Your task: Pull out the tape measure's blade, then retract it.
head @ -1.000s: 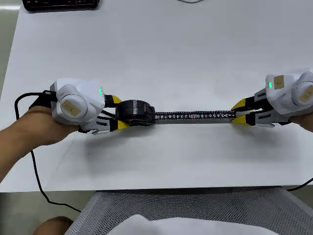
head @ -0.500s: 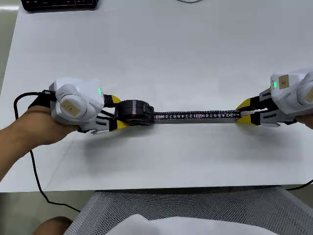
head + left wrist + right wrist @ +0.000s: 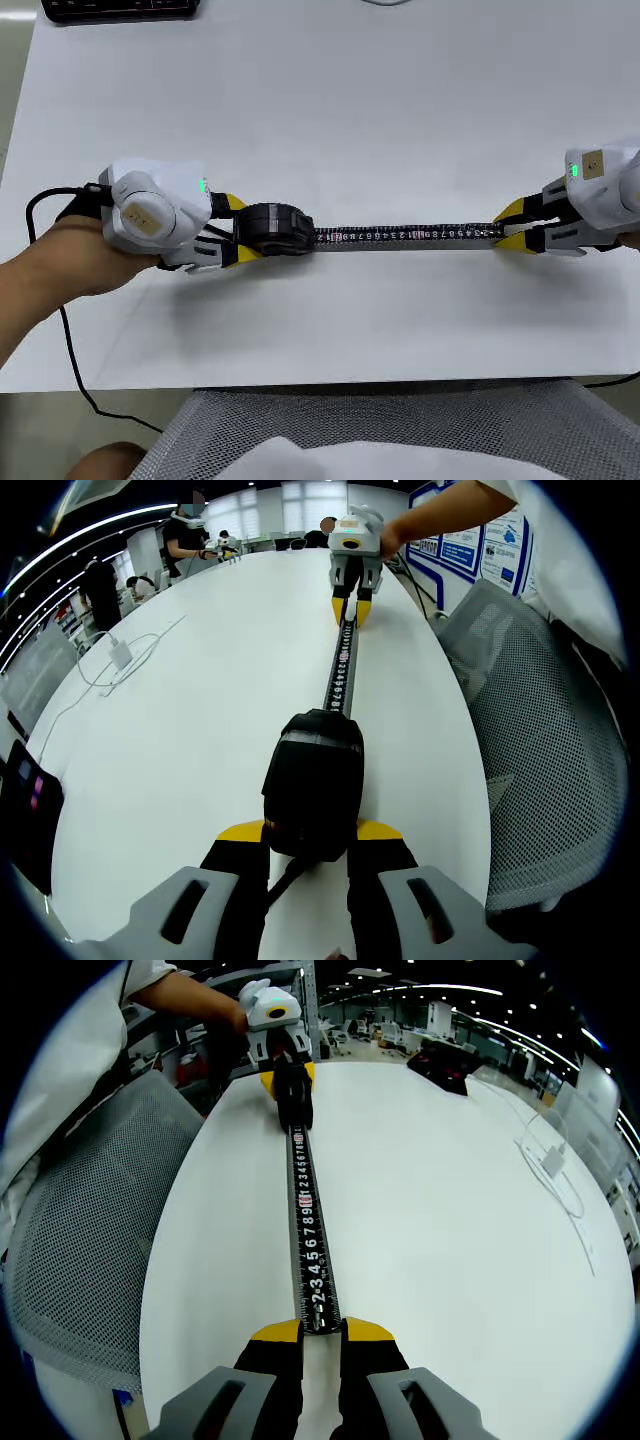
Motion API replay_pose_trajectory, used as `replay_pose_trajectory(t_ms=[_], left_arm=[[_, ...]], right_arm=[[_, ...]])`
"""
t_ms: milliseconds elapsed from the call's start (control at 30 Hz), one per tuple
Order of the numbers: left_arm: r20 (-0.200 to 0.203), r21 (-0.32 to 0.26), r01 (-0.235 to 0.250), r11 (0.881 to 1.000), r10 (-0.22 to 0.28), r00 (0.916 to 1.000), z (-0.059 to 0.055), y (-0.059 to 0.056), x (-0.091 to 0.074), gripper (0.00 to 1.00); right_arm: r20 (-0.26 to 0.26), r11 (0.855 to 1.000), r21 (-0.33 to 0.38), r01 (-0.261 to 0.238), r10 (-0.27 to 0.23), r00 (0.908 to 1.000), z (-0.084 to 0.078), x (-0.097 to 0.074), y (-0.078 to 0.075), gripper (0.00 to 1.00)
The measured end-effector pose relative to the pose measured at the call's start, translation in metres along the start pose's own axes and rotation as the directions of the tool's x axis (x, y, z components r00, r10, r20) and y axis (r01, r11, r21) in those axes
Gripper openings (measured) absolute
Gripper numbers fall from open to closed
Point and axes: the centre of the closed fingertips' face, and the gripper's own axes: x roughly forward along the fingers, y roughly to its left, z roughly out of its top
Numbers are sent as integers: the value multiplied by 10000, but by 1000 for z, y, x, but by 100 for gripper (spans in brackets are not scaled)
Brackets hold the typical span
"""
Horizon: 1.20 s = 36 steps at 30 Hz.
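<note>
The left tongs (image 3: 243, 230) clamp the tape measure (image 3: 275, 229); the right tongs (image 3: 510, 228) pinch its blade (image 3: 405, 235), drawn out over the desk (image 3: 330, 110). Next, I'd guess, comes feeding it back.

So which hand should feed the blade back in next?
Right, probably. The right tongs pinch the blade at its tip and can ride it back to the case; the left tongs clamp the case and should just anchor it.

Left gripper (image 3: 238, 229): we are clamping the case (image 3: 275, 228), jaws pointing right.
Right gripper (image 3: 517, 226): we are pinching the blade (image 3: 400, 235) tip, jaws pointing left.
Left hand (image 3: 85, 255): we are wrapping it round the gripper's rear.
</note>
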Motion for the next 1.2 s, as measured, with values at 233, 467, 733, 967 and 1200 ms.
replay_pose_trajectory(t_ms=[233, 467, 733, 967, 1200], left_arm=[[-6, 11, -7, 10000, 8, 10000, 0, 0, 0, 25], [-22, 26, -52, 10000, 52, 10000, 0, 0, 0, 25], [-62, -162, -36, 9999, 35, 10000, 2, 1, 1, 25], [-127, -327, -25, 9995, 21, 9999, 2, 1, 2, 25], [-158, -359, -28, 9994, 23, 9999, 2, 1, 2, 26]], right_arm=[[-97, 10000, -38, 5, -5, 10000, -5, -3, -1, 9], [-160, 10000, -44, 15, -15, 9999, -8, -5, -2, 9], [-211, 9999, 109, 38, -35, 9998, -8, -2, -4, 10], [-215, 9999, 143, 87, -84, 9997, -8, -1, -5, 10], [-280, 10000, 22, 89, -88, 9996, -8, -1, -4, 11]])
